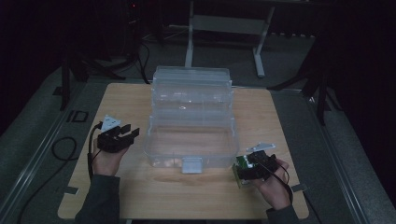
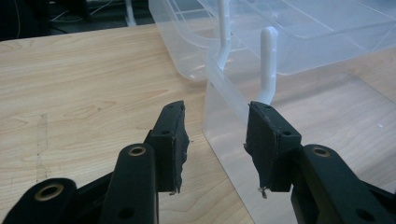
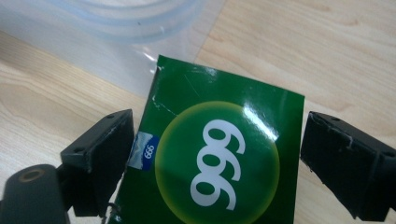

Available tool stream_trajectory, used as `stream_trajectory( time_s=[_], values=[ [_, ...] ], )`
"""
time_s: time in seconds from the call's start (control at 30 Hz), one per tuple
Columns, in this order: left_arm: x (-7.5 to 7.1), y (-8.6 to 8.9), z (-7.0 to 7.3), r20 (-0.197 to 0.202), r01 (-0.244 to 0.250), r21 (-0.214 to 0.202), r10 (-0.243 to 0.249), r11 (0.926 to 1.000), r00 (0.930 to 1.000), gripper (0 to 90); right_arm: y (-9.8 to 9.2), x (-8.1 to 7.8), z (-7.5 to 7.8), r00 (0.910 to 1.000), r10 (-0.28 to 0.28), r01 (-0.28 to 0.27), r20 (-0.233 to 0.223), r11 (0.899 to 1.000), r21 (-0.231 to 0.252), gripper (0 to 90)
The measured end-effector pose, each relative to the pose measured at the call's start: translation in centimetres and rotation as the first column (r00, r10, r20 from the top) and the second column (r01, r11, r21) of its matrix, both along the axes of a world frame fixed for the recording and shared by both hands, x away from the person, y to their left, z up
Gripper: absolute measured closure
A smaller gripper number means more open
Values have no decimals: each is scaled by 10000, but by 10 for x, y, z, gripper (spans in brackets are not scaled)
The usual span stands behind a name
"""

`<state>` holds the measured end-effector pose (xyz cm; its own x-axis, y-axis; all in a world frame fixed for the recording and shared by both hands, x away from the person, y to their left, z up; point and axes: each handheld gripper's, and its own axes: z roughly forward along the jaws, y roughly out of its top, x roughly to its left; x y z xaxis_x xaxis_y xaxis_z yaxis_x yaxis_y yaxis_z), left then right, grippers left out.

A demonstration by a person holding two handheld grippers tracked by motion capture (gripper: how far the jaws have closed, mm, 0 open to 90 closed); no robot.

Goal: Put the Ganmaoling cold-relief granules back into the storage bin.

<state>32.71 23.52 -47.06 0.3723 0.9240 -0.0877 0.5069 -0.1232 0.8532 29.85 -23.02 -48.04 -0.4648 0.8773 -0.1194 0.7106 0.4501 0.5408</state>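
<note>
Right now the right gripper point(image 3: 212, 154) sits over a green box marked "999" point(image 3: 219, 158), jaws spread on either side of it with a sliver of daylight at the right pad, so it brackets the box rather than clamps it. The box lies flat on the wooden table point(image 1: 140, 196), just off the near right corner of the clear plastic storage case point(image 1: 191, 121), which stands open in tiers. My guess is the box is lined up there so it can be lifted straight over the low front wall into the bottom tub.

The left gripper point(image 2: 215, 140) waits open too, its pads straddling the case's left corner wall without touching it, beside the white hinge arm point(image 2: 267, 65) that carries the upper tray. It looks placed to steady the case if it slides.

The tabletop is pale wood grain, bare apart from the case and box. The room beyond is dim: grey floor, cables trailing at the left, and the white legs of a stand point(image 1: 189, 46) behind the table.
</note>
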Motion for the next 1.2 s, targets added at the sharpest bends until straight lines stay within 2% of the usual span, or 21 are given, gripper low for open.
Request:
stream_trajectory(
  time_s=[0.2,0.23,0.37,0.4,0.47,0.63,0.93,1.2],
  values=[
    [0,1,0,13,-28,-48,29,10000,10000,573,-4,2,2,9988,-300,296,-391,9995,-109,99],
    [0,1,0,7,-8,-25,8,10000,10000,573,-6,4,2,9975,-333,328,-623,9994,-101,99],
    [0,0,0,1,-8,-14,8,10000,10000,573,-8,8,3,9952,-197,186,-958,9997,-128,100],
    [0,0,0,-14,22,-1,-22,10000,10000,573,-8,12,5,9905,-65,25,-1373,9996,-291,102],
    [0,0,0,-20,20,1,-20,10000,10000,573,-8,15,6,9842,18,-80,-1769,9994,-345,106],
    [0,1,0,-18,8,-50,-8,10000,10000,573,-9,22,10,9723,191,-287,-2331,9989,-376,141],
    [1,0,0,-47,28,-17,-28,10000,10000,572,-5,27,12,9568,304,-561,-2893,9951,-810,140],
    [1,1,0,-77,19,-59,-20,10000,10000,572,-2,33,10,9384,429,-872,-3429,9895,-1148,124]
  ],
)
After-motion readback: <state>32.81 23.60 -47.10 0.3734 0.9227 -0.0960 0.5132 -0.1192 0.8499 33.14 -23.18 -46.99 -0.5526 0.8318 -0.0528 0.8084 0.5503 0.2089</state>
